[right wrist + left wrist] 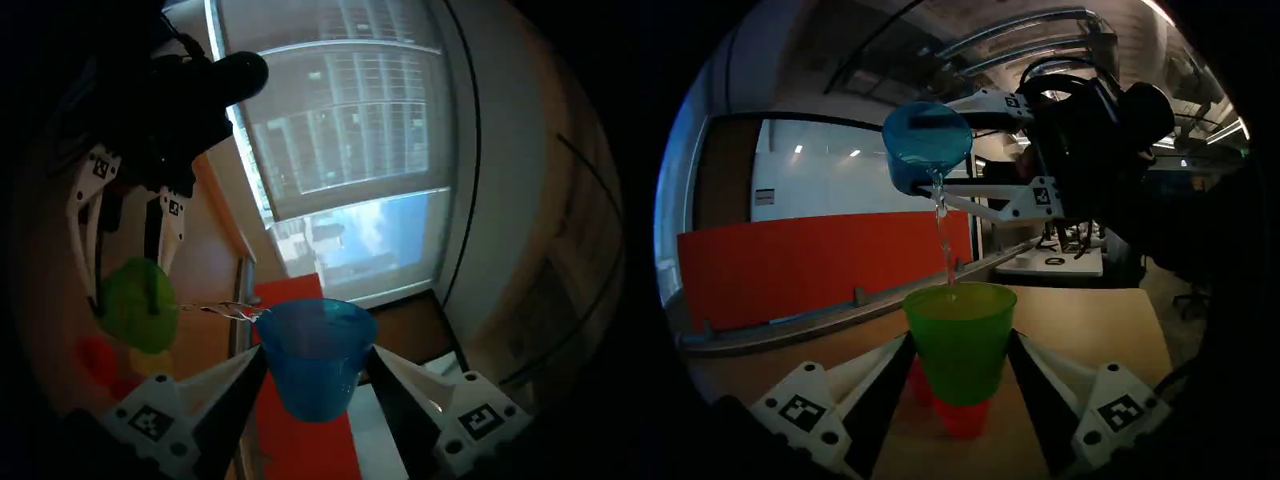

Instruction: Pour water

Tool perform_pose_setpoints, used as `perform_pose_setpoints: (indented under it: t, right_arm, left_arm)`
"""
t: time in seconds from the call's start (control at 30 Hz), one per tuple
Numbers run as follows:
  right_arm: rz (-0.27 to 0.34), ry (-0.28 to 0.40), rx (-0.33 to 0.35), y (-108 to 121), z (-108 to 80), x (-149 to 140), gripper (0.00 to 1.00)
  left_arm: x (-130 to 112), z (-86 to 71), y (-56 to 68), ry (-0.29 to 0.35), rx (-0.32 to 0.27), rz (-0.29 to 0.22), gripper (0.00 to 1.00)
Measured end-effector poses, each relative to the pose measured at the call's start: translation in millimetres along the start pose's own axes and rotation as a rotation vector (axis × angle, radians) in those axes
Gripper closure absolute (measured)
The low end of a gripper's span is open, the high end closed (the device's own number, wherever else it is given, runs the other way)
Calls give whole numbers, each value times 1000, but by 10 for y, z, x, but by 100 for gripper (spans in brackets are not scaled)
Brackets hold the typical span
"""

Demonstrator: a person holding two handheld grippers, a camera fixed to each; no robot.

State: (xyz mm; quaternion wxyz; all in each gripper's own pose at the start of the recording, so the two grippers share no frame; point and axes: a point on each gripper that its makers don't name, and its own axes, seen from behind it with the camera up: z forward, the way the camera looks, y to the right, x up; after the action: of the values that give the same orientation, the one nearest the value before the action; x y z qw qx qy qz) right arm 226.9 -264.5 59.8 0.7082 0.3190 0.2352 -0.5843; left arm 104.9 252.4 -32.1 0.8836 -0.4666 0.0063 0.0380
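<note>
A green cup (962, 340) stands upright between my left gripper's (962, 364) fingers, which press on its sides. Above it the right gripper (938, 148), held by a dark gloved hand, grips a blue cup (926, 146) tipped over. A thin stream of water (943, 232) falls from its lip into the green cup. In the right gripper view the blue cup (318, 356) sits clamped in my right gripper (318, 372), and water (220, 310) runs off its rim toward the green cup (138, 304), held there by the left gripper (128, 264).
Red cups (960, 416) stand on the wooden table (1088, 320) just under the green cup. An orange partition (800, 264) runs along the table's far edge. Desks and chairs lie farther right. A large window (352, 160) shows in the right gripper view.
</note>
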Motion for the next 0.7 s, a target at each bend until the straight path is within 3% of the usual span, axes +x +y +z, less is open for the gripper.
perform_pose_setpoints:
  t: [0.7]
  right_arm:
    - [-92,-20,-9,46,12,-36,14]
  left_arm:
    - [7,18,17,2,-2,2,20]
